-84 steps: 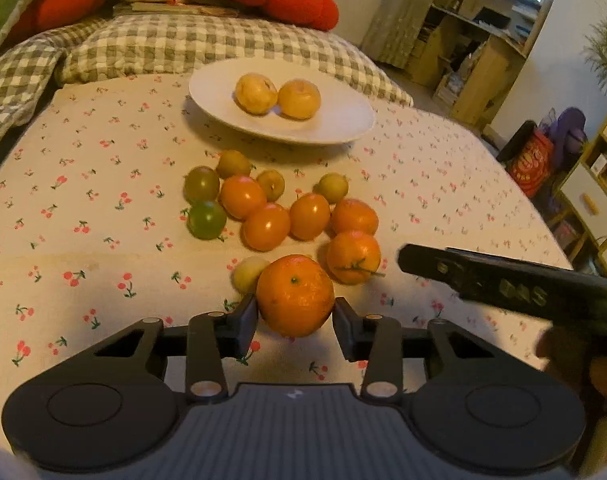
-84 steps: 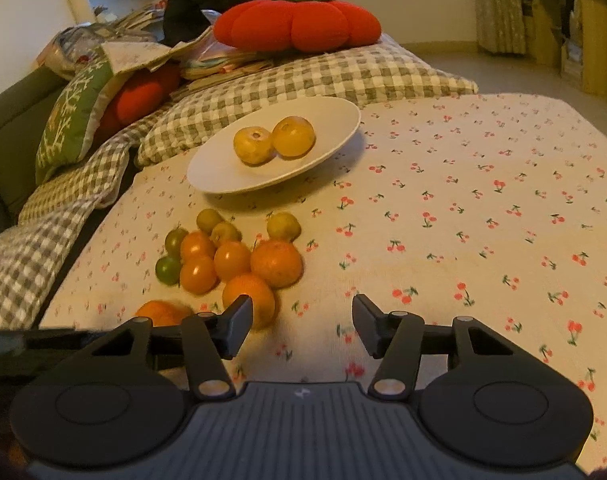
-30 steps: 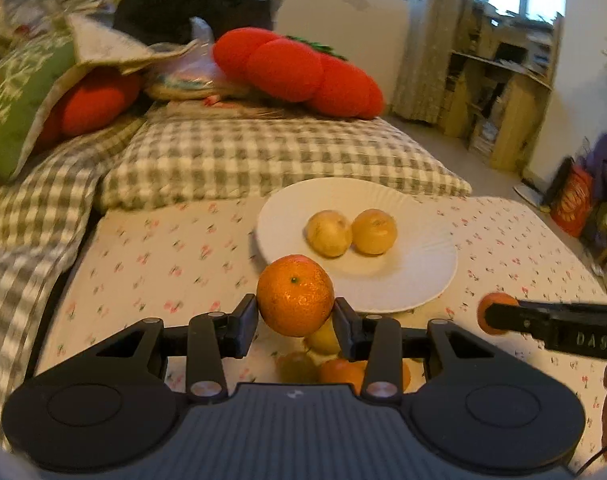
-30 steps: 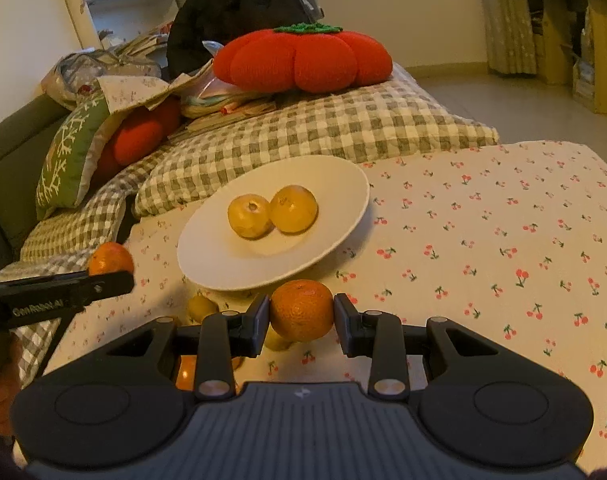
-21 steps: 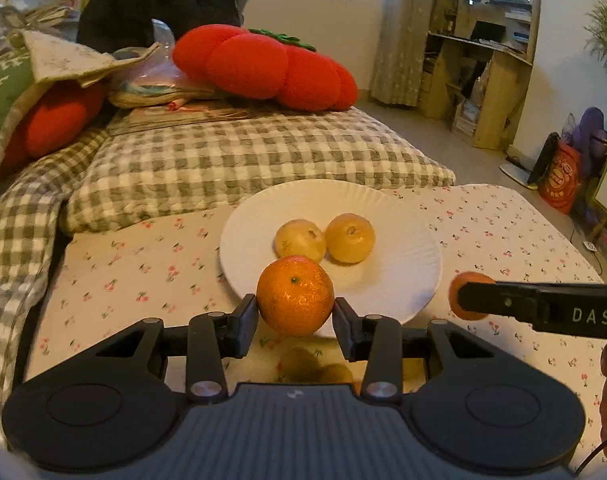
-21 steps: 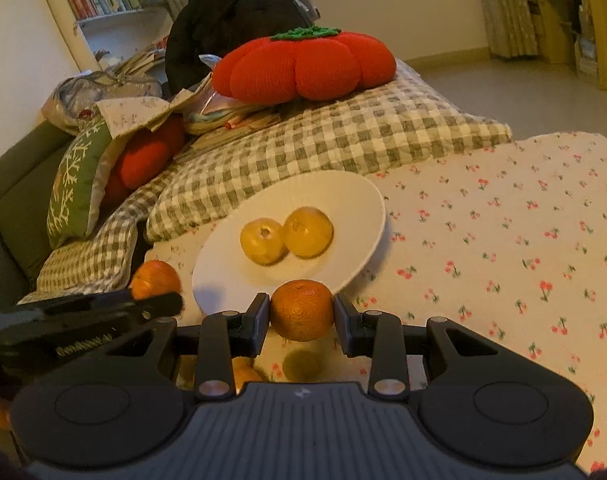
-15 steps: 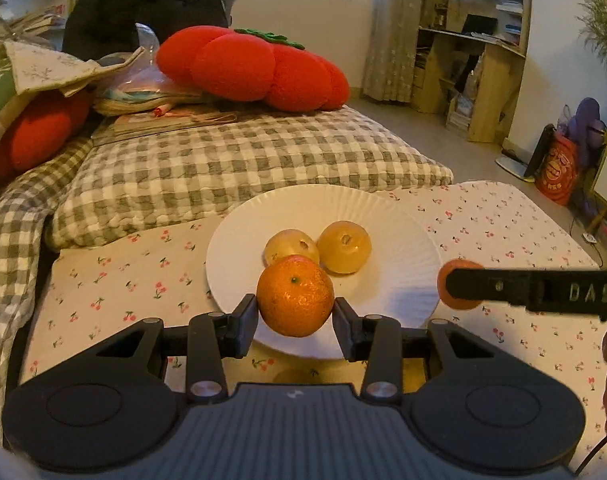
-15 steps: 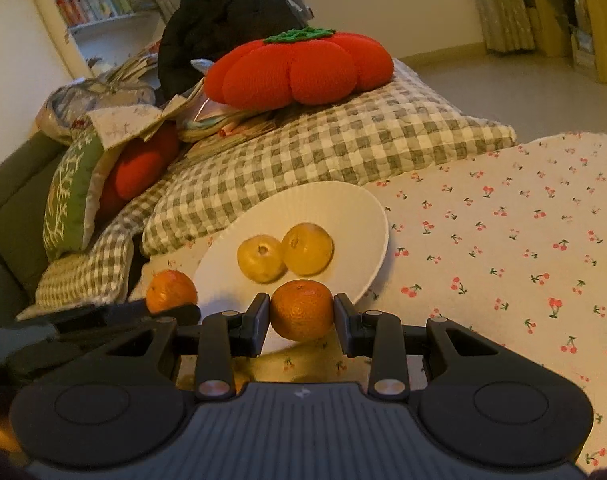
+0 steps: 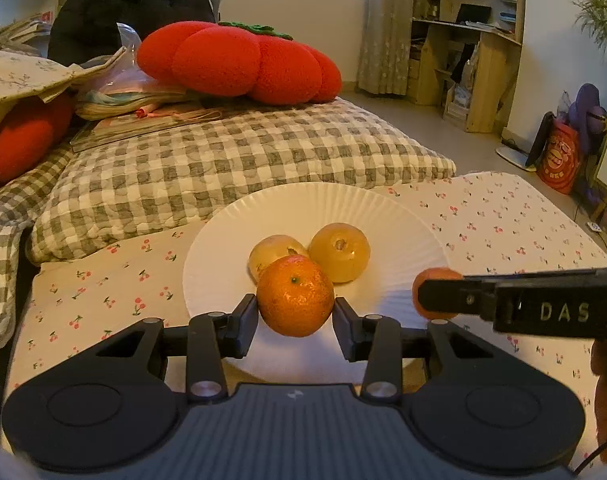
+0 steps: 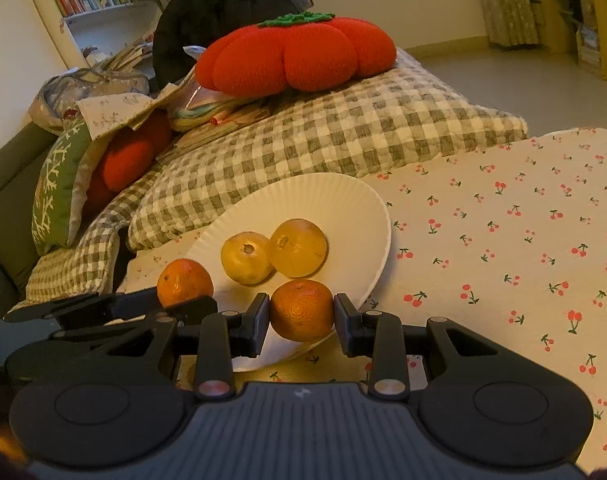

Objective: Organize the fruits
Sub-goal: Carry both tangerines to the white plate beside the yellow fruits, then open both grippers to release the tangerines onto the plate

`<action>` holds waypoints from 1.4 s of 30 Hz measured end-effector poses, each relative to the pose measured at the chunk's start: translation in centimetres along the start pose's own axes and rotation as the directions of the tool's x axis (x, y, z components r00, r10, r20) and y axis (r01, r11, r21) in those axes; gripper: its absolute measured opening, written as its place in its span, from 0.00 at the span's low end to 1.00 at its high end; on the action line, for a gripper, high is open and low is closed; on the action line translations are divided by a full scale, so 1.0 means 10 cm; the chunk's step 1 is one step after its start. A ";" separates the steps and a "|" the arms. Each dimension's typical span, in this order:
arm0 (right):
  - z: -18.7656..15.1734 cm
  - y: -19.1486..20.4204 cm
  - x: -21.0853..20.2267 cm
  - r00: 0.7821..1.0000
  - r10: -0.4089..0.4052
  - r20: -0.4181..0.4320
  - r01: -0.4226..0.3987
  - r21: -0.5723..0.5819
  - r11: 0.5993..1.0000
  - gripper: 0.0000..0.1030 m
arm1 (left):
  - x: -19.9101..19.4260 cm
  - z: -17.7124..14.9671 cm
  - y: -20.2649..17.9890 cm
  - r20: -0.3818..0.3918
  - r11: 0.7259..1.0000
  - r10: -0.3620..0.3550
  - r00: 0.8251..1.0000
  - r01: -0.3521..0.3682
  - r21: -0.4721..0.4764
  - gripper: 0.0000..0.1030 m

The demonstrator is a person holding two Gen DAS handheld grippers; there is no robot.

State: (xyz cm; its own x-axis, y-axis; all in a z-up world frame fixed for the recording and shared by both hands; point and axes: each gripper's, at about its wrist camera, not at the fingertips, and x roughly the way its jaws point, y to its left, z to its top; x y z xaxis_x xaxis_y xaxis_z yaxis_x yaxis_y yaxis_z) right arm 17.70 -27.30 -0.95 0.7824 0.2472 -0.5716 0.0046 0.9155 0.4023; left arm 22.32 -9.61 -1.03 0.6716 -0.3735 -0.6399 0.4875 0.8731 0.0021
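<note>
Left wrist view: left gripper [image 9: 295, 318] is clamped on a tangerine [image 9: 295, 295], pads on its two sides, stem end facing the camera. Side grip across the widest part looks chosen so the round fruit can't roll out. It hangs over the near part of the white paper plate [image 9: 387, 216], just in front of two yellow fruits [image 9: 339, 253] sitting touching each other mid-plate. My read: it's lined up for a drop beside them, in the free near half. Right gripper [image 9: 437, 294] comes in from the right edge with a second orange fruit pinched at its tip, over the plate's right rim.

Right wrist view: right gripper [image 10: 302, 318] is closed on its own tangerine [image 10: 301, 309], held over the plate's near rim [image 10: 377, 248]. Left gripper's fruit [image 10: 184, 282] shows at left, above the plate's left side. Both are aimed at open plate, apart from each other, so likely no clash on release.

Surface: soft cherry-print cloth [image 10: 503, 240]; the plate looks tilted on it, so released fruit may roll toward the low side. Behind it, a checked cushion [image 10: 343, 128] with a red tomato-shaped pillow [image 10: 299, 56] on top. Room: wooden shelving [image 9: 463, 60] and curtains beyond; bookshelf far left in the right view.
</note>
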 end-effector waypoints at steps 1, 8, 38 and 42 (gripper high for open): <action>0.01 0.00 0.01 1.000 -0.003 -0.001 0.003 -0.004 1.000 0.30 | 0.01 0.00 0.00 0.000 1.000 -0.004 1.000 0.004 -0.003 0.37; 0.08 0.03 0.13 1.000 -0.025 -0.010 0.024 -0.039 0.999 0.31 | 0.12 0.01 0.03 -0.005 1.000 -0.011 1.000 0.011 -0.013 0.37; 0.09 0.11 0.41 0.999 0.023 -0.035 -0.023 0.010 1.000 0.32 | 0.23 -0.04 0.05 -0.013 0.999 -0.033 0.999 0.033 0.006 0.43; 0.09 0.11 0.32 0.999 0.024 -0.023 -0.023 0.025 0.999 0.33 | 0.13 -0.01 0.02 0.002 0.999 -0.040 0.999 0.040 0.001 0.45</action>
State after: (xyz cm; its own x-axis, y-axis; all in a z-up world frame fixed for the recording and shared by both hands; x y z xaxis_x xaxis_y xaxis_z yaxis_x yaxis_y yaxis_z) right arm 20.74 -25.73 -1.71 0.7677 0.2760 -0.5784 0.0022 0.9013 0.4331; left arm 23.25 -9.87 -1.92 0.6529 -0.4083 -0.6379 0.5141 0.8574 -0.0227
